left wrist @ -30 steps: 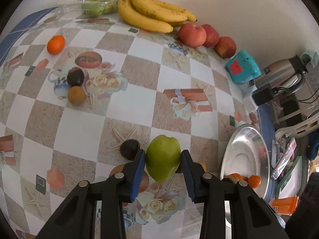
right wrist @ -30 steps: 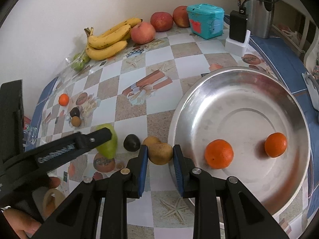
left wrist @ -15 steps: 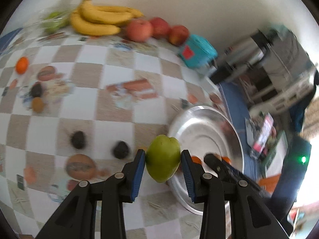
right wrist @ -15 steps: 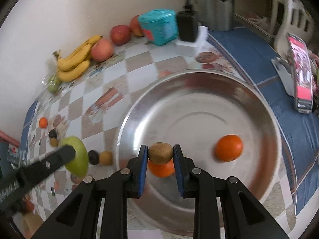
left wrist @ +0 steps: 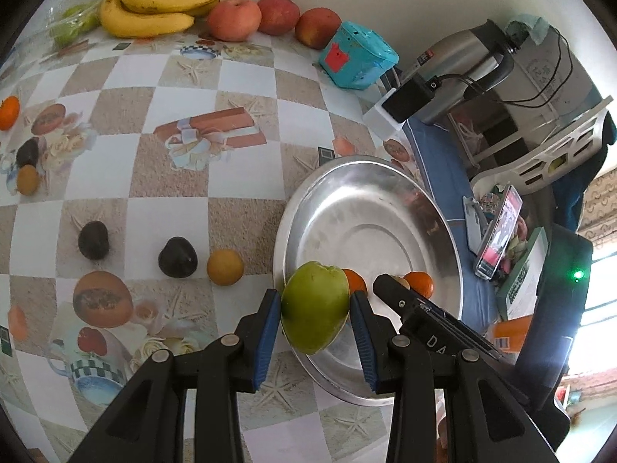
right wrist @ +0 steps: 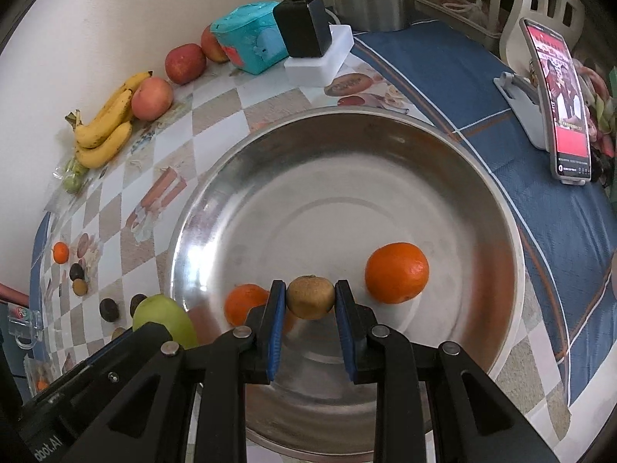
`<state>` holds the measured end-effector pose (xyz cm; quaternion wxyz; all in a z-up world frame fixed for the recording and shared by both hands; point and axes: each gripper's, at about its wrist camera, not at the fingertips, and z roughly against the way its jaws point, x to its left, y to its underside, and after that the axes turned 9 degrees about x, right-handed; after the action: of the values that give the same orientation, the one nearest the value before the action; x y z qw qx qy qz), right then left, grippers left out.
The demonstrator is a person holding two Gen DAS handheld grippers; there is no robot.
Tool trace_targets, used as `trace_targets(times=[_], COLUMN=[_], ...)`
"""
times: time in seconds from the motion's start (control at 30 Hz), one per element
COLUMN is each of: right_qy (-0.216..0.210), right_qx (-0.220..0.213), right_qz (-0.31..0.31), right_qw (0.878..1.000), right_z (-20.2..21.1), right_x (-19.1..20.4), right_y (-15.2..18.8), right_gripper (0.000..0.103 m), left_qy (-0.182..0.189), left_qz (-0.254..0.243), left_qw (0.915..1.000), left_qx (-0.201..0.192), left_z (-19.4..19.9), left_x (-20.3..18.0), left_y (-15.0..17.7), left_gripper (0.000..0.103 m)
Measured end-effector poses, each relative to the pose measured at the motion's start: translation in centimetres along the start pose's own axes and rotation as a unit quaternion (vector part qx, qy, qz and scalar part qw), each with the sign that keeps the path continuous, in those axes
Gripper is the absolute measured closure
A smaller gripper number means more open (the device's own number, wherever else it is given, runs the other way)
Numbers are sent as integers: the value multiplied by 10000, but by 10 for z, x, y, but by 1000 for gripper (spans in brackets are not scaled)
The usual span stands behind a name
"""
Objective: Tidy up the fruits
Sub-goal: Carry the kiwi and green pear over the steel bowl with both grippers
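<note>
My left gripper [left wrist: 314,316] is shut on a green mango [left wrist: 314,306] and holds it above the near left rim of the steel bowl [left wrist: 385,177]. My right gripper [right wrist: 310,305] is shut on a small brown kiwi [right wrist: 310,296] and holds it over the inside of the bowl [right wrist: 347,127]. Two oranges [right wrist: 397,272] [right wrist: 245,303] lie in the bowl. The mango also shows in the right wrist view [right wrist: 164,318]. The right gripper's body shows in the left wrist view [left wrist: 420,320], beside the mango.
On the checked tablecloth lie two dark fruits [left wrist: 177,256] [left wrist: 92,239], a brown round fruit [left wrist: 225,267], bananas [left wrist: 162,4], apples [left wrist: 233,19], an orange [left wrist: 7,112]. A teal box [left wrist: 356,56], charger, kettle [left wrist: 462,65] and phone on a stand [right wrist: 559,96] stand to the right.
Both grippers have moved right with their fruit, from the tablecloth to the bowl. The kiwi now hangs over the bowl's inside and the mango over its rim.
</note>
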<state>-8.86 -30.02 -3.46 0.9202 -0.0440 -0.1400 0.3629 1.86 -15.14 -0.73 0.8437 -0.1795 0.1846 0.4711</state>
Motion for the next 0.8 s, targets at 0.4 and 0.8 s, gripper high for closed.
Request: trace_targets(times=[0.4, 0.8], right_qy=[-30, -26], right_qx=[-132, -227], right_qz=[76, 445], right_qw=[9999, 9987], right_z=[5, 11], right_x=[7, 25], right_y=[-2, 4], right_gripper=[71, 71], left_qy=[-18, -908], left_qz=[-17, 742], left_qw=[10000, 9928], left_qx=[-87, -253], left_z=[7, 23], left_x=[-1, 42], left_y=[-1, -7], left_gripper=[62, 52])
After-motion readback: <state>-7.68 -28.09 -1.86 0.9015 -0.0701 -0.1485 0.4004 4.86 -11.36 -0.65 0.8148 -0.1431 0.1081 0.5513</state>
